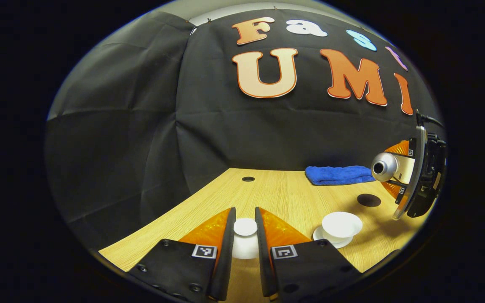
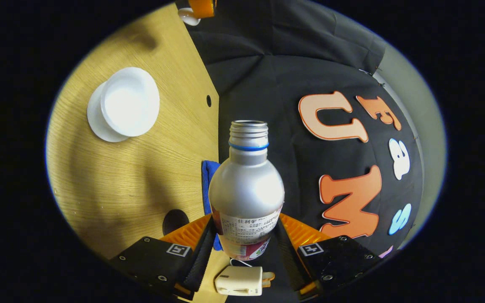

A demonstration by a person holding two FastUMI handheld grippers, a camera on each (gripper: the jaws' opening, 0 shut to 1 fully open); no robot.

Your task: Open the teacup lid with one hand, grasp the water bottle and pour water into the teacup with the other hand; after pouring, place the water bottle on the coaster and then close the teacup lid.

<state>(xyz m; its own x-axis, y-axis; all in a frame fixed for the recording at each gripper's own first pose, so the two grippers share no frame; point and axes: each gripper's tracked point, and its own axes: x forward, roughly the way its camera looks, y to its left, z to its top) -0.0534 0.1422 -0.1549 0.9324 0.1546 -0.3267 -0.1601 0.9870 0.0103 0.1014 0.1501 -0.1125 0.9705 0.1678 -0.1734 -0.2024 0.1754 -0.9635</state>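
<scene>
My left gripper is shut on the white teacup lid, held low over the wooden table. To its right the open white teacup stands on its saucer. My right gripper is shut on the silver water bottle, which has no cap. In the left gripper view that bottle lies tilted on its side above and right of the cup, mouth toward the cup, with the right gripper behind it. No water stream is visible. The teacup lies off to the left of the bottle mouth.
A round black coaster lies behind the cup, also seen beside the bottle as a dark disc. A folded blue cloth rests at the table's back edge. A small hole marks the table. A white plug hangs under the right gripper.
</scene>
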